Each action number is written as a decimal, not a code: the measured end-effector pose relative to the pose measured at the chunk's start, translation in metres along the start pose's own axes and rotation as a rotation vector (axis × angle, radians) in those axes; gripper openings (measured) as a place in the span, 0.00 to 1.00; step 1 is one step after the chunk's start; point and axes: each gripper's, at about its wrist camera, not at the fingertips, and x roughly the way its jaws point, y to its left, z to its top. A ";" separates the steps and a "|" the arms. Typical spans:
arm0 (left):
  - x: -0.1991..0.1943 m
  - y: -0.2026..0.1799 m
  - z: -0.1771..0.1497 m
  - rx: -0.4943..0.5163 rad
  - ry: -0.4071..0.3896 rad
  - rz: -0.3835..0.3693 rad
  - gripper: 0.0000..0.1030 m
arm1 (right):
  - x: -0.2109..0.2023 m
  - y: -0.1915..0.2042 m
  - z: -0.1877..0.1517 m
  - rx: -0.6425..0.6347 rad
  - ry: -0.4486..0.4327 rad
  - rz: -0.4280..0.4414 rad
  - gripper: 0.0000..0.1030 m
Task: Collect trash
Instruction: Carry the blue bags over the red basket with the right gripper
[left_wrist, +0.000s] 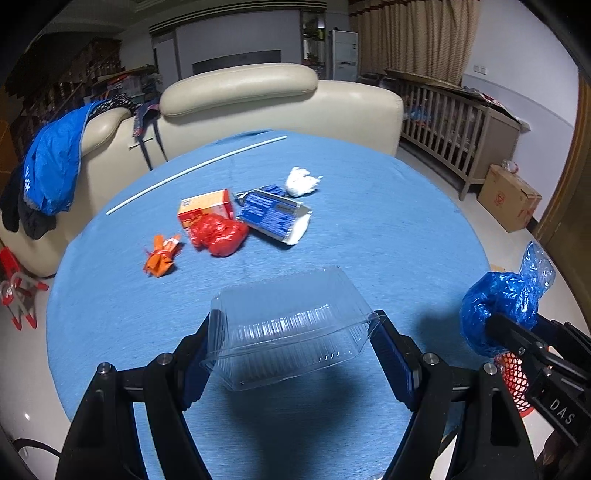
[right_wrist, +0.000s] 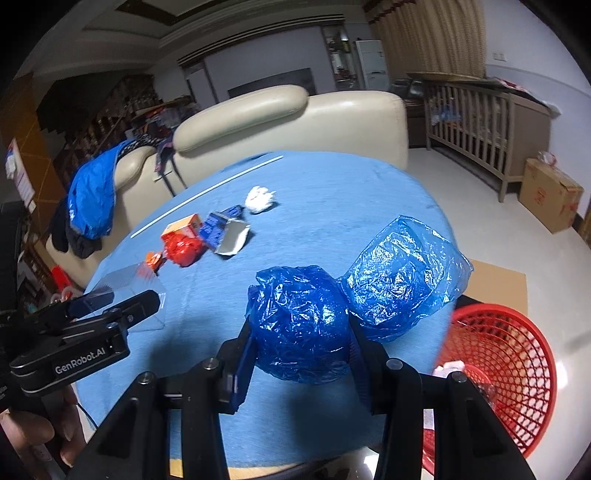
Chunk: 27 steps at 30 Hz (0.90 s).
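Our left gripper (left_wrist: 295, 332) pinches a clear plastic clamshell box (left_wrist: 291, 328), our right gripper (right_wrist: 301, 343) a crumpled blue plastic bag (right_wrist: 303, 325); only the right view shows the red mesh basket's (right_wrist: 517, 369) rim beside its jaws.

Left gripper (left_wrist: 295, 332): pointing down-forward, jaws wide, both pads pressed on a clear plastic container (left_wrist: 291, 328) lifted off the surface.
Right gripper (right_wrist: 301, 345): pointing down-forward, jaws narrow, clamped on a crumpled blue plastic bag (right_wrist: 303, 325).
Left hand (right_wrist: 40, 432): fingers wrapped under the left gripper's handle, probably a full-fist hold; view is dark there.
Spacing: grippers side by side, apart.
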 end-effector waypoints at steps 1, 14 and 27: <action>0.000 -0.003 0.000 0.005 0.000 -0.007 0.78 | -0.002 -0.005 -0.001 0.009 -0.002 -0.006 0.47; 0.002 -0.066 0.007 0.084 -0.007 -0.117 0.78 | -0.034 -0.101 -0.032 0.141 0.009 -0.157 0.47; 0.000 -0.136 0.006 0.222 -0.007 -0.209 0.78 | -0.031 -0.181 -0.072 0.155 0.156 -0.270 0.47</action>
